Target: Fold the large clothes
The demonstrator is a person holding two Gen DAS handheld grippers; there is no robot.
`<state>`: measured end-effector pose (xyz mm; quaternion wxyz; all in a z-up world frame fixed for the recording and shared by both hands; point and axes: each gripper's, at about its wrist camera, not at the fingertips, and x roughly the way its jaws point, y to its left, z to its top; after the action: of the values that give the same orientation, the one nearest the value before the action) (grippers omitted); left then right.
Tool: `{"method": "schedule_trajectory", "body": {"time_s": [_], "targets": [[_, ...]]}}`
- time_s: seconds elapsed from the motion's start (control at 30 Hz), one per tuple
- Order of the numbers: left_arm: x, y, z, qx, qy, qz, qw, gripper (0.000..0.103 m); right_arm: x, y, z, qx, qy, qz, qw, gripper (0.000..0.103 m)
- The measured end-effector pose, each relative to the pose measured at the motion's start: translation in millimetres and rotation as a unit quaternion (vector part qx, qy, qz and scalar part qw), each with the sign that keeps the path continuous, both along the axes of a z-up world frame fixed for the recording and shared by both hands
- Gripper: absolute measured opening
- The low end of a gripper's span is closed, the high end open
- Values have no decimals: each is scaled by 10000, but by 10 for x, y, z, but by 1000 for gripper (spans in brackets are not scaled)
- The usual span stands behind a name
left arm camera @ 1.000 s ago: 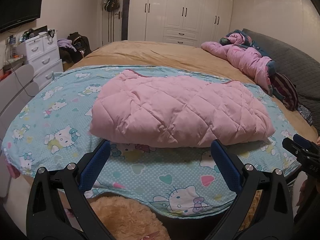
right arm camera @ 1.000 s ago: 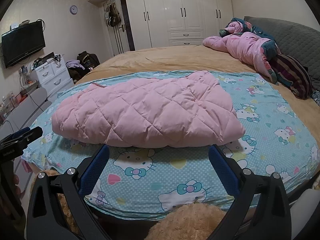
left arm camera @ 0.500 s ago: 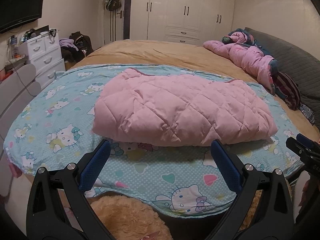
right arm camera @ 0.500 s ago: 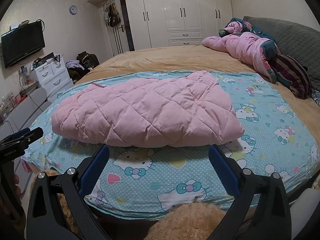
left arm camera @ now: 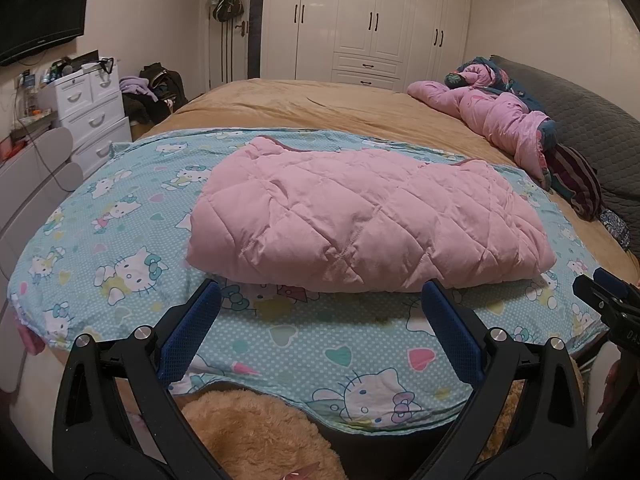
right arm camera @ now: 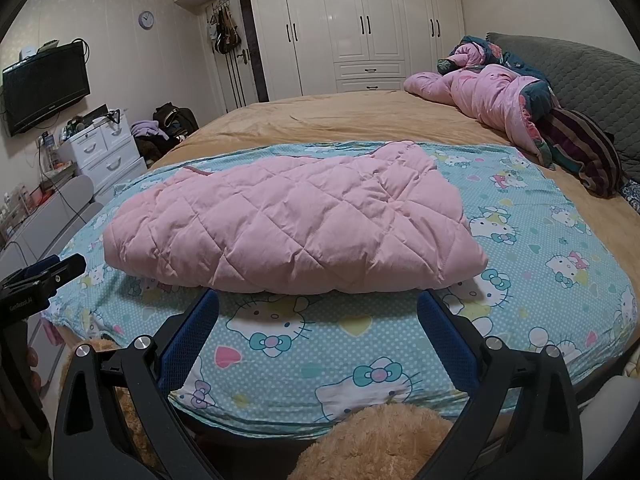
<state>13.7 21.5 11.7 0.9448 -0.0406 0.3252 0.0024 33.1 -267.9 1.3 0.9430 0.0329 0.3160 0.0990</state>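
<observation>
Pink quilted jacket (left arm camera: 360,216) folded into a thick bundle, lying on the cartoon-cat sheet (left arm camera: 120,216) near the front edge of the bed (left arm camera: 320,108). Left gripper (left arm camera: 320,304) held short of the bundle's near edge, jaws spread wide, nothing between them. Right gripper (right arm camera: 318,304) likewise wide and empty, just in front of the same edge, toward the bundle's right half.

Likely trouble from here:

- Puffy, slippery filling: a pinch on the top layer alone, leaving the lower layers behind and springing the fold apart.
- Pads too low: sheet caught along with the jacket, dragged up and rumpled.
- Uneven lift between the two sides: bundle skewed, far edges no longer lined up.
- Thick stack against spread pads: grip partly on, fabric squeezing out on closing.
- Bundle close to the bed's front edge and the fuzzy brown cushion (left arm camera: 256,436) below: a pull toward the holder risking a slide off the mattress.
- Fold count underneath hidden; tidiness hard to judge.
</observation>
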Motion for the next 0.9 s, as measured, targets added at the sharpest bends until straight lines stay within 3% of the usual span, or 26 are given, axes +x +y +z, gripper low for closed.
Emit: {"method": "schedule_trajectory", "body": {"time_s": [0.47, 0.67, 0.83, 0.9], "targets": [[10, 7, -8, 124, 156, 46, 9998, 94, -49, 9, -1, -42, 35, -70, 10000, 99], [27, 85, -50, -137, 226, -63, 9996, 94, -45, -57, -21, 83, 109, -117, 9998, 99], [295, 626, -179, -189, 551, 542, 9968, 94, -43, -796, -237, 416, 359, -1023, 9932, 99], [465, 1055, -214, -17, 638, 1011, 9928, 94, -129, -1425, -435, 387, 540, -1976, 9780, 99]]}}
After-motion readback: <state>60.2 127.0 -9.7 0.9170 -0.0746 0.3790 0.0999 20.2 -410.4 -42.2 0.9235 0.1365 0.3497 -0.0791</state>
